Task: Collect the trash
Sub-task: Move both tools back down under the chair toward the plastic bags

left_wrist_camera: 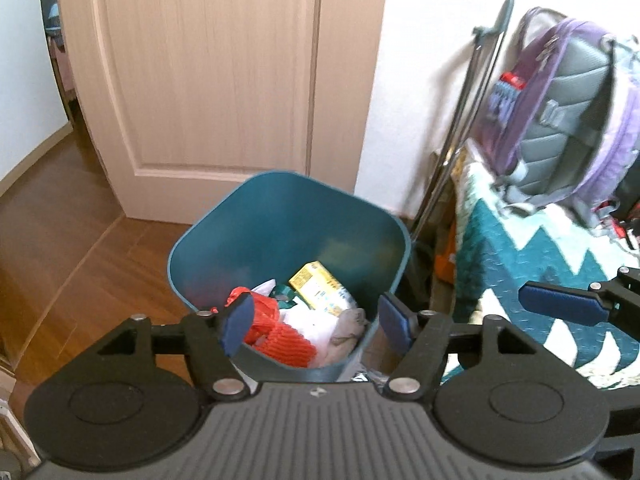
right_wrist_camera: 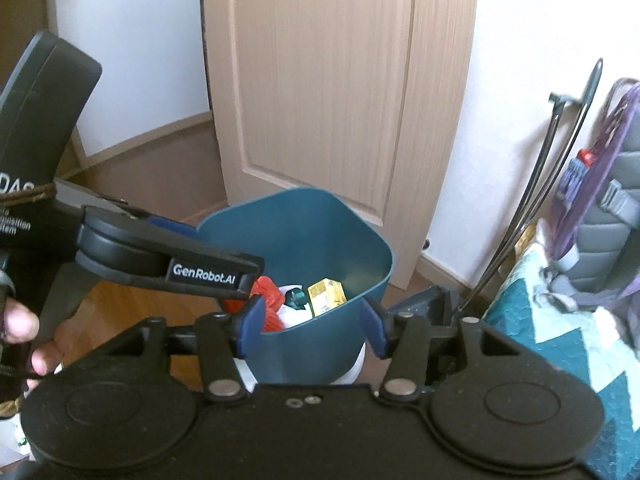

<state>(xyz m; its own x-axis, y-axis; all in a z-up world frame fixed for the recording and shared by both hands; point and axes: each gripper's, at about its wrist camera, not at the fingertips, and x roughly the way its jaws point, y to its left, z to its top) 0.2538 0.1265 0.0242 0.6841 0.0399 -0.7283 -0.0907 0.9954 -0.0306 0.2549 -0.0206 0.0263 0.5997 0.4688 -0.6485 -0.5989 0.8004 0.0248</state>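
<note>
A: Both grippers, left (left_wrist_camera: 316, 322) and right (right_wrist_camera: 314, 326), gape empty above the teal bin (left_wrist_camera: 224, 220)?

B: Yes. We see trash (left_wrist_camera: 320, 292) inside; the bin's base stays hidden.

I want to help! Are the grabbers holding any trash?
No. The left tool and right tool are open and empty above the bin.

We see a pale wooden door (left_wrist_camera: 208, 72) standing open, with white walls (left_wrist_camera: 424, 80) on either side of it. Brown wood flooring (left_wrist_camera: 60, 232) runs from its foot. Right of the door, a purple backpack (left_wrist_camera: 568, 120) rests on a teal zigzag quilt (left_wrist_camera: 532, 276).
</note>
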